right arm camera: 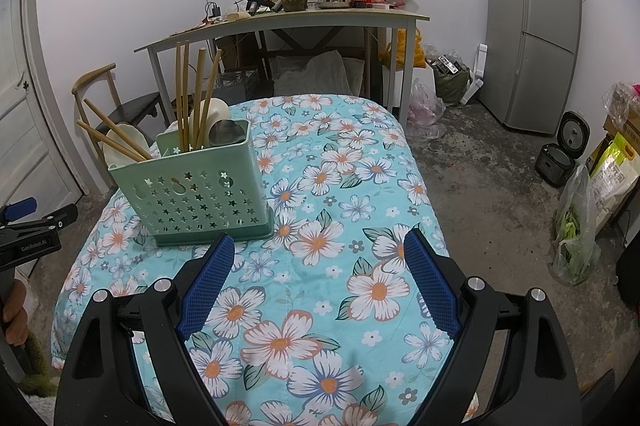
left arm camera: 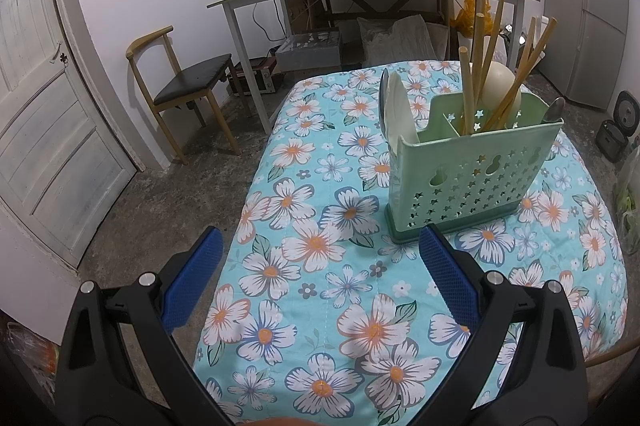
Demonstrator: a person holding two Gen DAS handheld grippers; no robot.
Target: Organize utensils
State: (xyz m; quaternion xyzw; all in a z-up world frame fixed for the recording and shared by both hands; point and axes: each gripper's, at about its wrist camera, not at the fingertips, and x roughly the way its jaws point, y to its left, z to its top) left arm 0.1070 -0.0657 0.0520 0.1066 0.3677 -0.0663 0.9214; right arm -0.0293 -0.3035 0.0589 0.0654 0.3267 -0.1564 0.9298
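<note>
Blue-padded fingers of the right gripper (right arm camera: 318, 280) stand wide apart with nothing between them, poised above the floral tablecloth (right arm camera: 360, 162), as a person prepares to organize utensils in a cluttered room. The left gripper (left arm camera: 320, 280) is likewise spread and empty over the same cloth. The task's object, a pale green utensil caddy (right arm camera: 196, 190) with star-shaped cutouts, stands upright on the table, ahead and to the left of the right gripper and, in the left wrist view, ahead and to the right of the left gripper, placing it roughly between the two hands. Its long side runs across both views, broad perforated face toward the cameras. Wooden chopsticks (right arm camera: 188, 94) rise from its compartments, most near vertical, two leaning out over the left end; pale spoons (left arm camera: 398, 110) and a metal spoon (right arm camera: 226, 134) also stand inside. No loose utensil shows on the cloth, so the sorting appears largely done or the pieces wait to be regrouped among compartments. Neither hand is clearly nearer; the right finger of the left gripper sits just before the caddy's base. Any pick would likely come from above, along the chopsticks' upright axis.
</note>
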